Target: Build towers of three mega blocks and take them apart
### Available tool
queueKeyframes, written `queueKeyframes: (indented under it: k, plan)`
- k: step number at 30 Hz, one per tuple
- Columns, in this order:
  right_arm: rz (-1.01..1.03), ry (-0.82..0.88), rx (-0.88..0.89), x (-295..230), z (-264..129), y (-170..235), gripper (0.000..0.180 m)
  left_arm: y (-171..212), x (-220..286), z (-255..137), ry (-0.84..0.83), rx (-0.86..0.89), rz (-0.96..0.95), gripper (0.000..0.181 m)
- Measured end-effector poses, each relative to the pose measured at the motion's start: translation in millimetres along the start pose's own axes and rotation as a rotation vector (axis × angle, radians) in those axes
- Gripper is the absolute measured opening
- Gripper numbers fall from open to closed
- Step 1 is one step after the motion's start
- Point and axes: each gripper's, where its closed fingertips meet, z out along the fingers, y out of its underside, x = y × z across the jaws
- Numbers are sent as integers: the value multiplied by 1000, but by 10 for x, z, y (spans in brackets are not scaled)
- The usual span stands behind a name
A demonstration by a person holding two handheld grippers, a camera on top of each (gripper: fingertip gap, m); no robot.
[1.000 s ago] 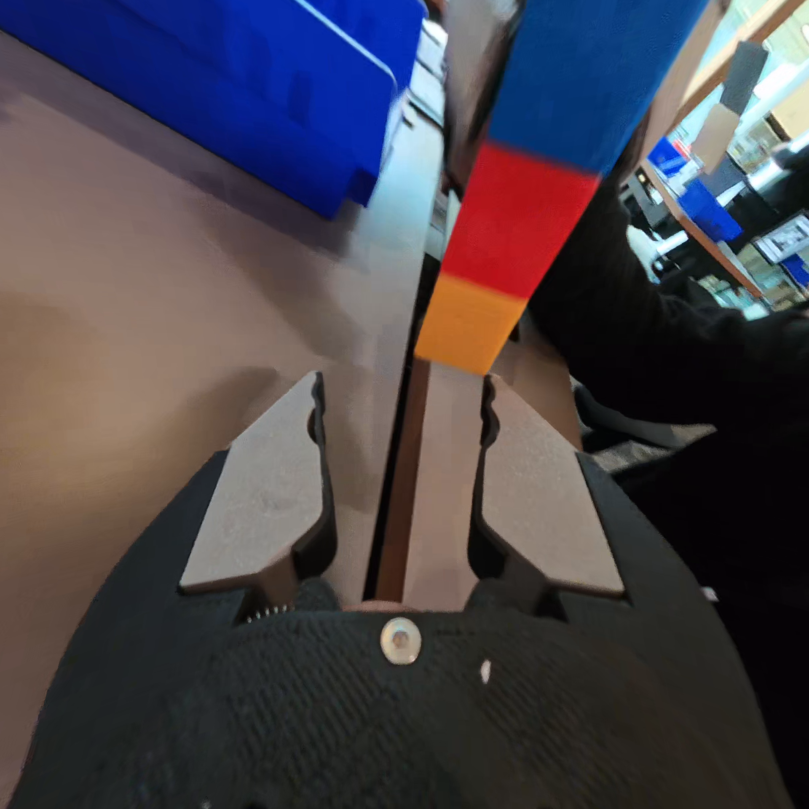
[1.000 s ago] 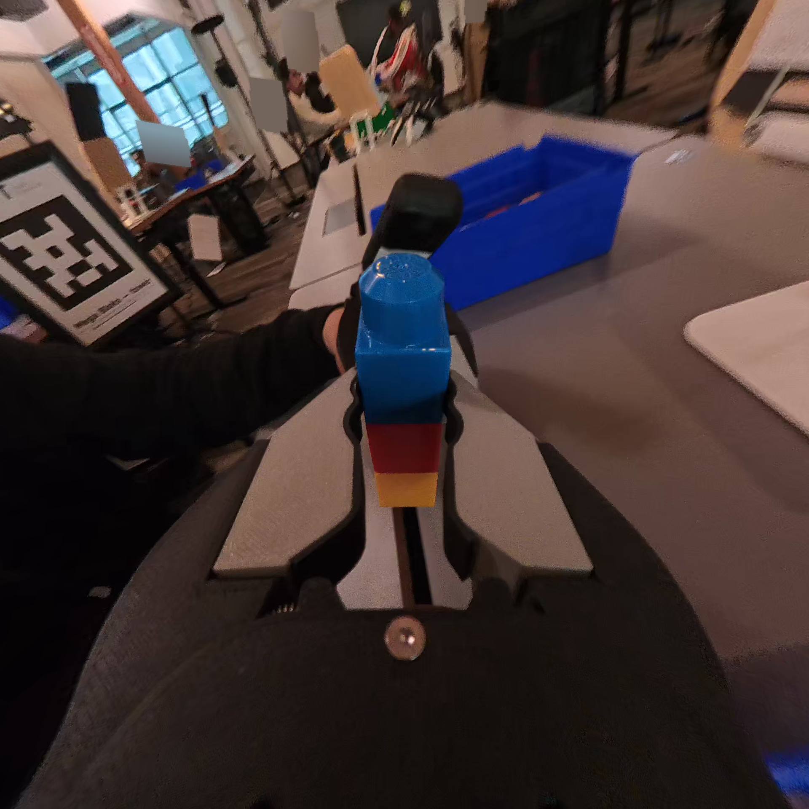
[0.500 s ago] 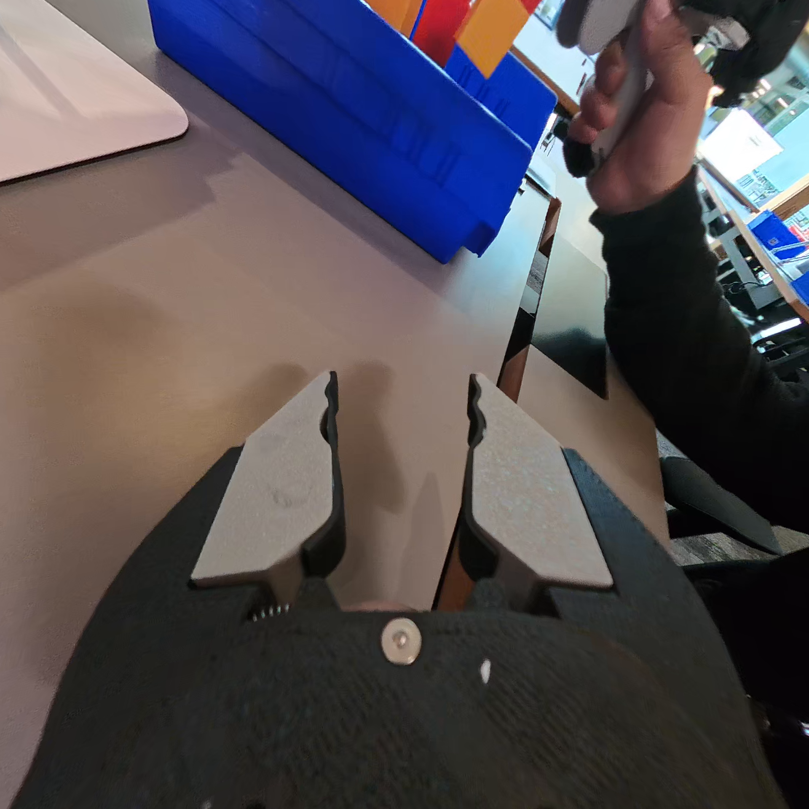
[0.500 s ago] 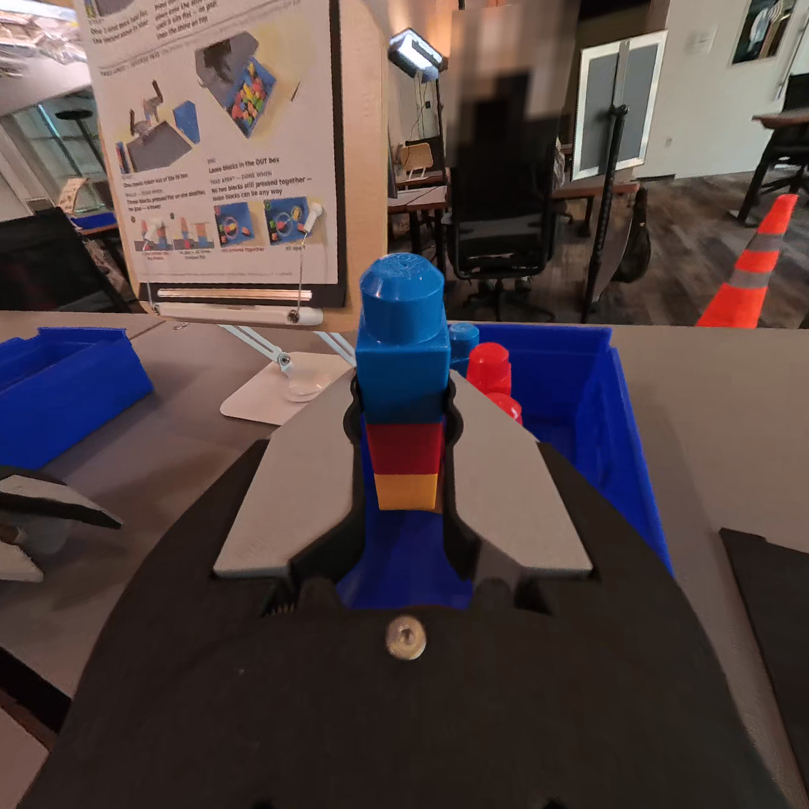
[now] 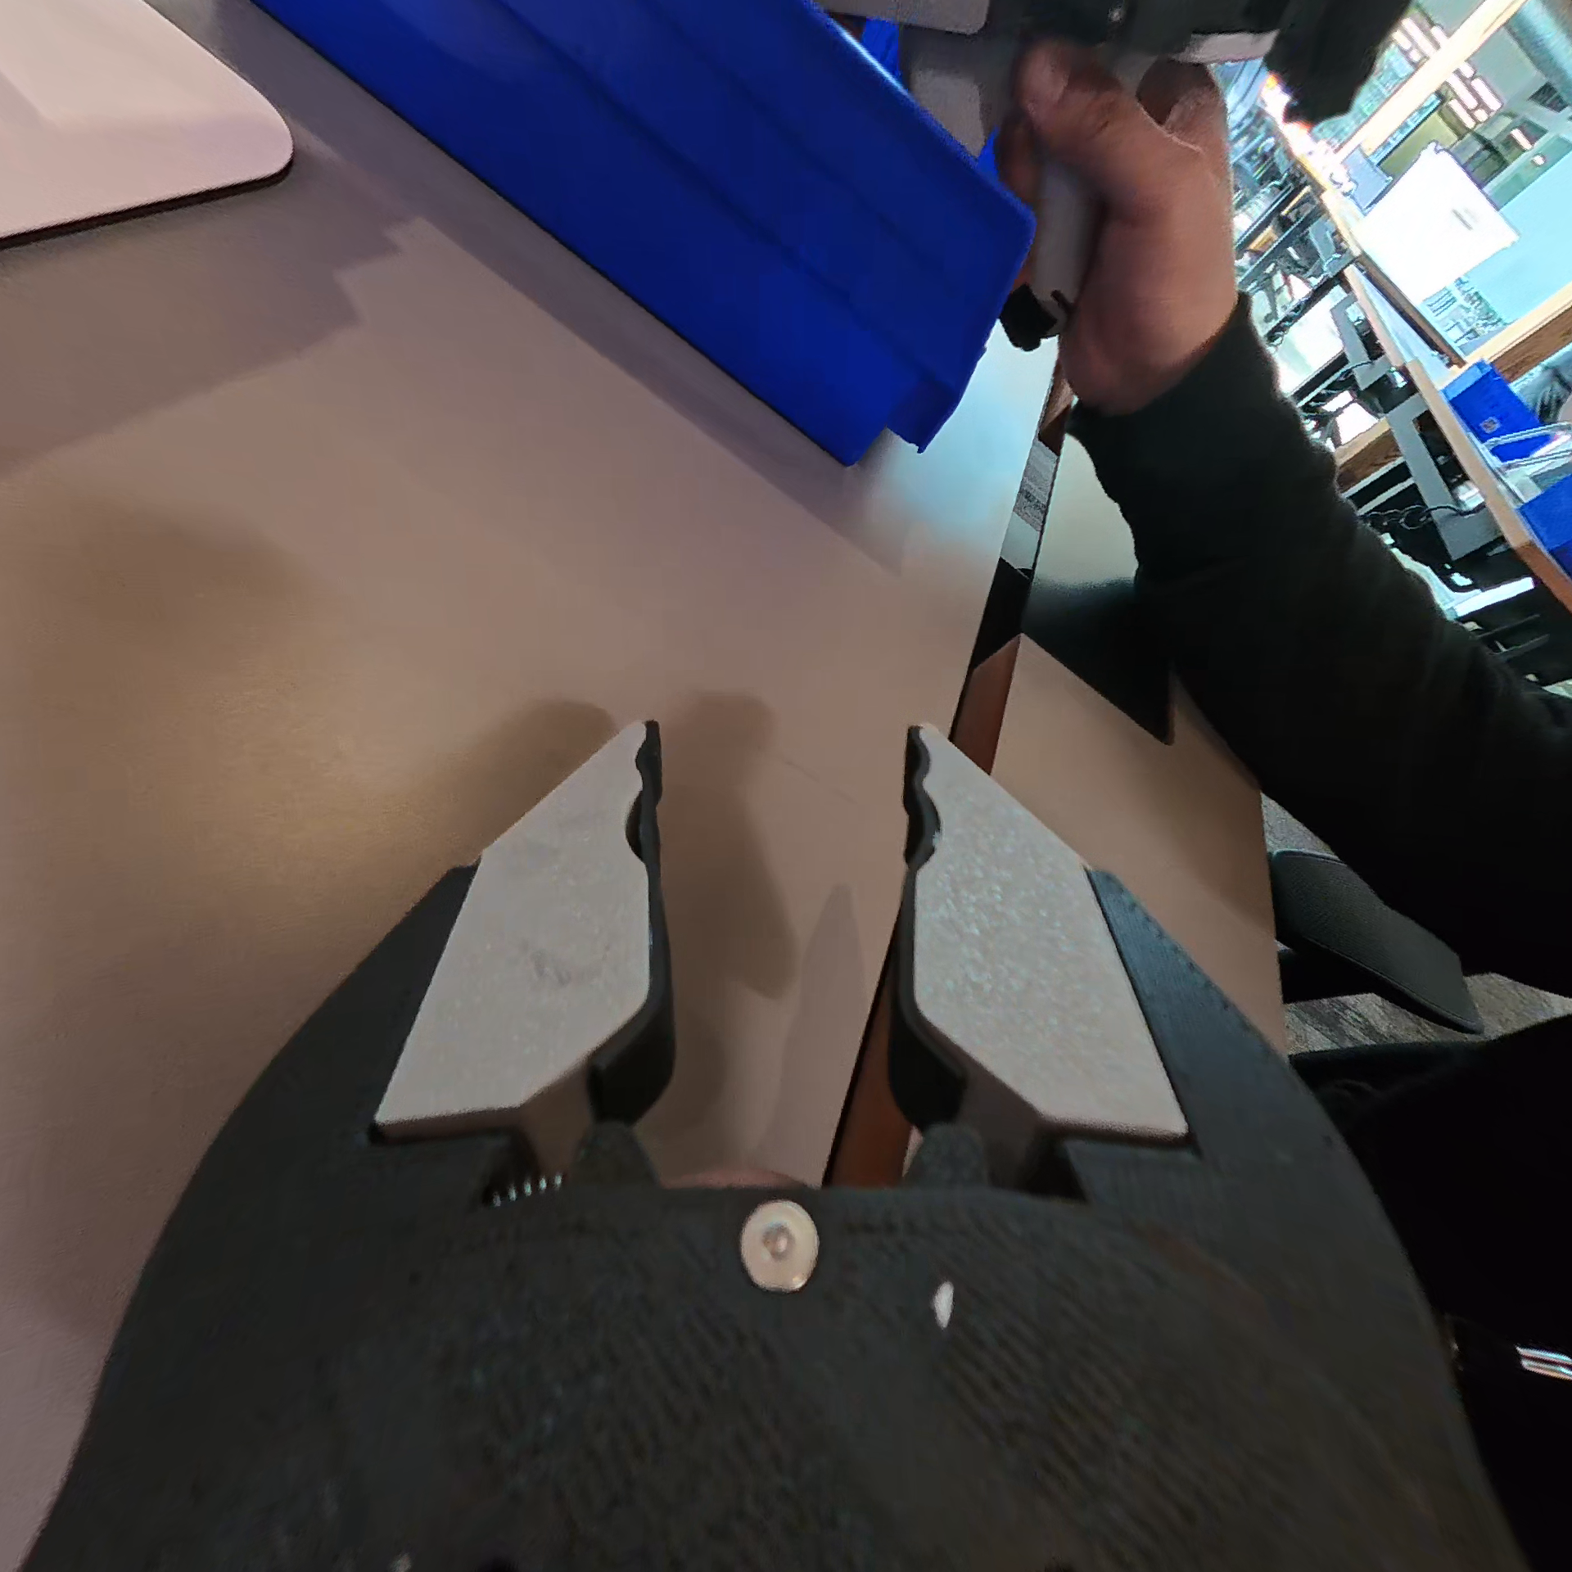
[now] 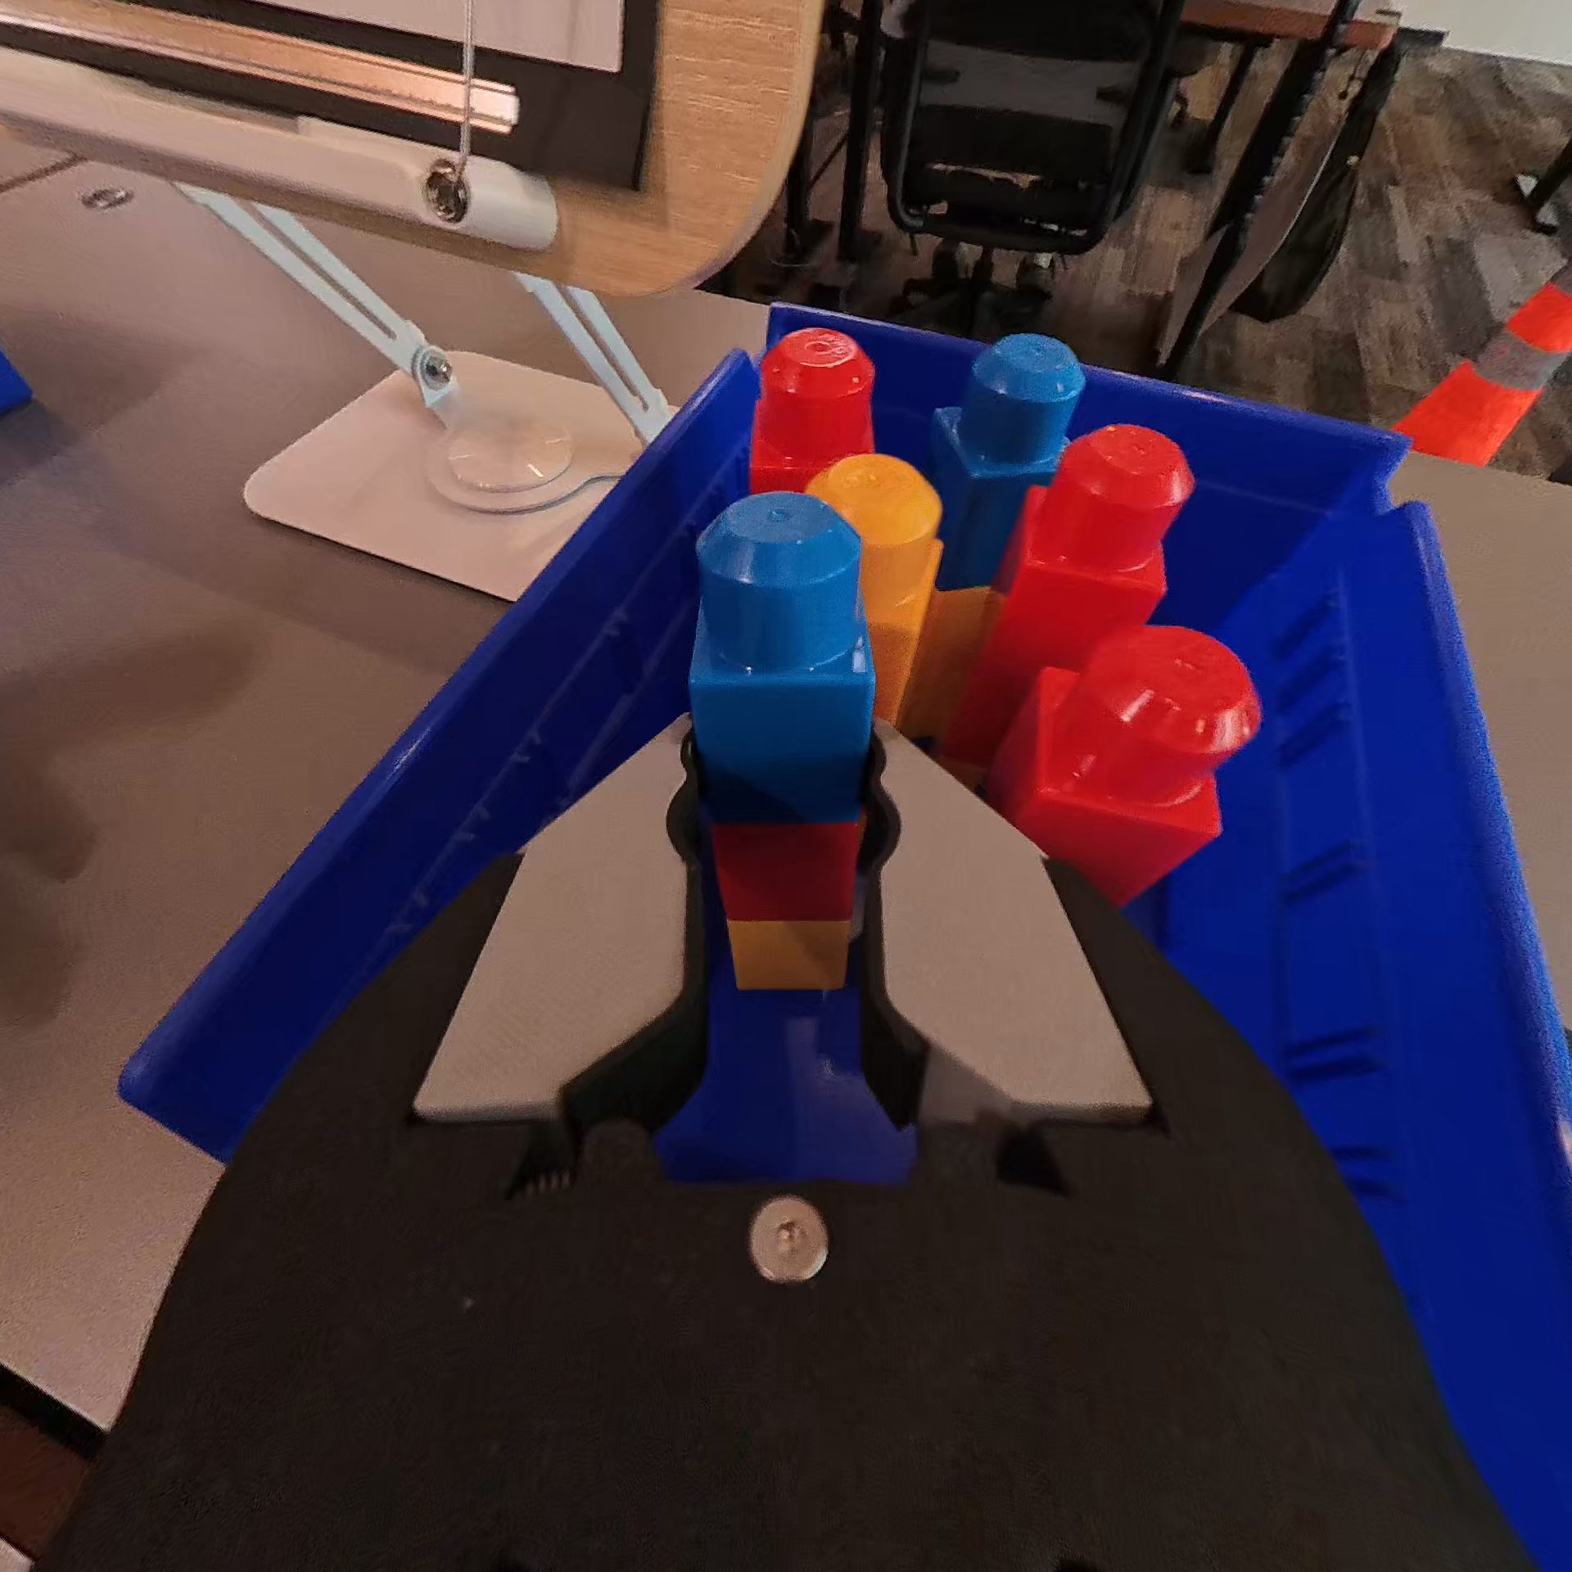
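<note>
A grey-brown table (image 5: 357, 544) carries 1 blue bin (image 6: 476, 783) and a white stand base (image 6: 400, 502).

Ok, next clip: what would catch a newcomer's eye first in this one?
Most striking is the three-block tower, blue over red over orange, clamped in the right gripper directly above the blue bin in the right wrist view. Behind it, more towers with red, blue and orange tops stand crowded inside that bin. In the left wrist view the left gripper is open and empty over the tan table.
</note>
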Motion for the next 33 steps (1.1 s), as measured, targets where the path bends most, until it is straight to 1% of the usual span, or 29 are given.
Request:
queueKeyframes:
  k: [5, 9, 12, 16, 21, 26, 33]
  plan:
    - [-22, 1, -53, -21, 50, 75, 34, 10, -2, 6, 3, -5, -8, 56]
    - [69, -31, -77, 11, 84, 165, 34, 13, -7, 8, 4, -5, -14, 56]
    - [97, -45, -53, 19, 62, 135, 37, 14, -10, 9, 4, -5, -17, 56]
    - [84, -39, -46, 15, 55, 123, 40, 15, -10, 9, 5, -6, -19, 56]
    - [94, -29, -12, 35, 23, 67, 51, 25, -3, 15, 10, -11, -23, 56]
    - [102, -23, 45, 33, -42, -37, 58, 18, -6, 11, 14, -7, -30, 56]
    - [77, 11, 64, 20, -79, -81, 59, 5, -10, 1, 22, 3, -42, 56]
